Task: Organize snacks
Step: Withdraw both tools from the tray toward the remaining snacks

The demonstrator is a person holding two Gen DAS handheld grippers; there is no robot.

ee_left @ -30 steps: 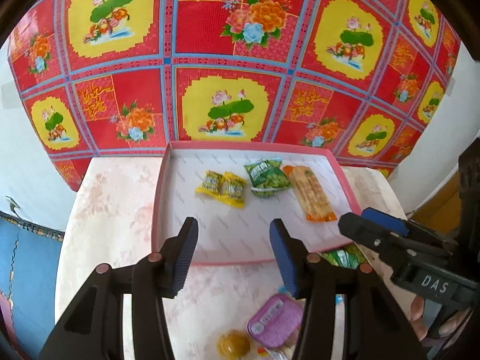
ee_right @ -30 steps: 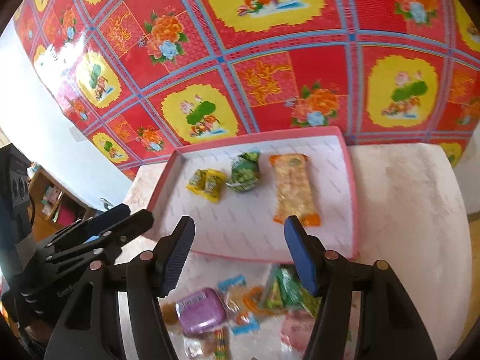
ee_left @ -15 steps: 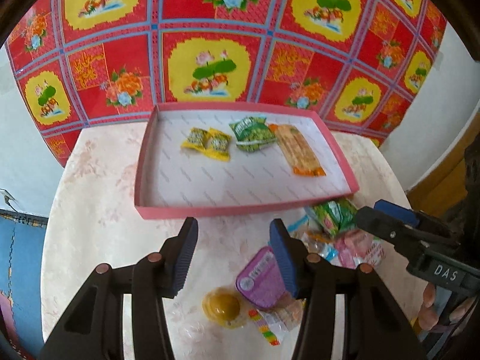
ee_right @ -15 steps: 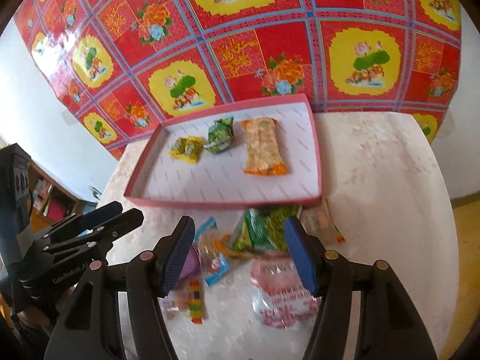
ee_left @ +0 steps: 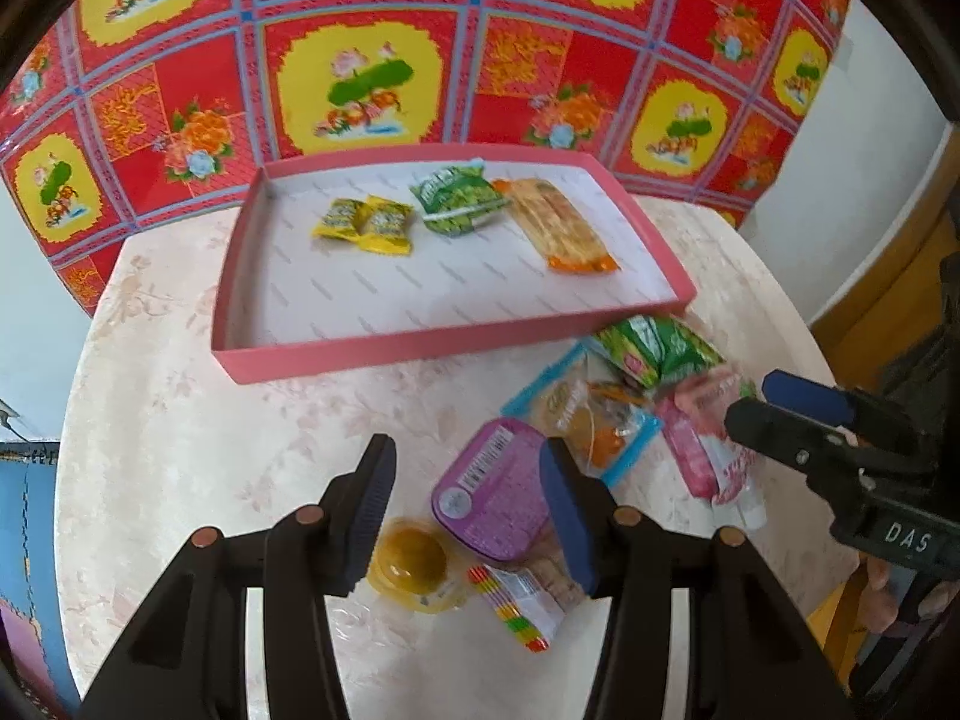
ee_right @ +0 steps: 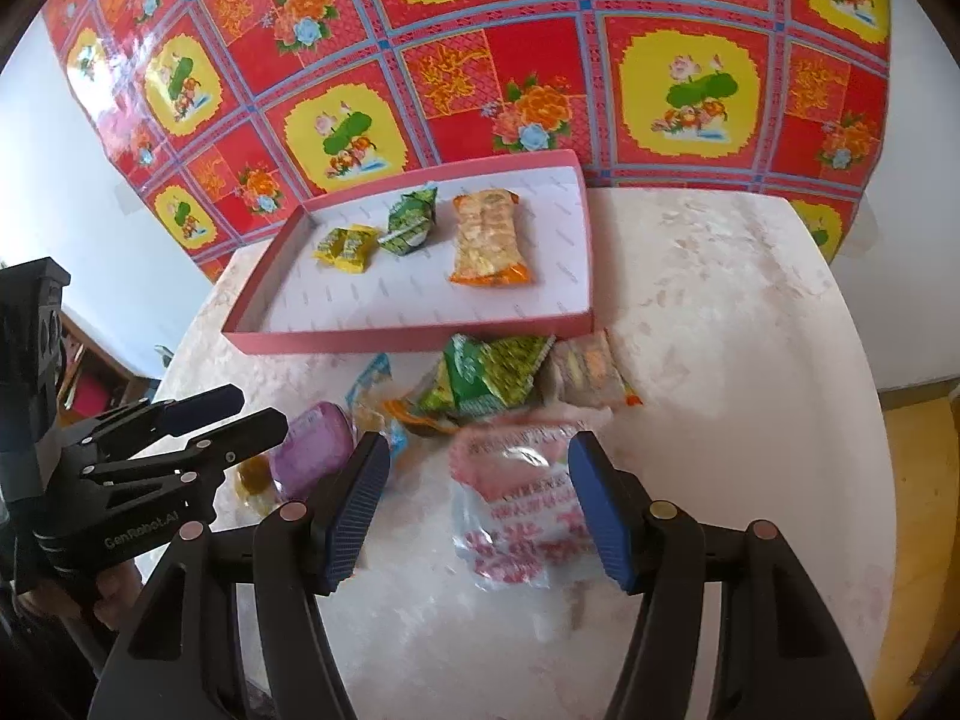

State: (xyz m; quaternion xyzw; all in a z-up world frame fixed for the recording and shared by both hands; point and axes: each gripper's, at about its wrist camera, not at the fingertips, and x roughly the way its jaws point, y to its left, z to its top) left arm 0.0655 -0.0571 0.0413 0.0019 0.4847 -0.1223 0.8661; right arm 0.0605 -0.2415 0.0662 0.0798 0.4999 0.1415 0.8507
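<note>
On my left wrist view, the pink tray (ee_left: 384, 354) holds yellow packets (ee_left: 366, 223), a green packet (ee_left: 459, 197) and an orange wafer pack (ee_left: 561, 227); my left gripper (ee_left: 465, 519) gapes empty above the purple tub (ee_left: 492, 498)

On my right wrist view, my right gripper (ee_right: 477, 513) stands open over the pink pouch (ee_right: 519, 495), nearer than the tray

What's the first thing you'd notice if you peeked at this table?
The loud red and yellow flowered cloth behind the table grabs the eye first. Next comes the shallow pink cardboard tray at the back of the table, holding three snack packets in a row. In front of it lies a jumble of snacks, with a pink and clear plastic packet lying between the open fingers of the right hand-held gripper.
</note>
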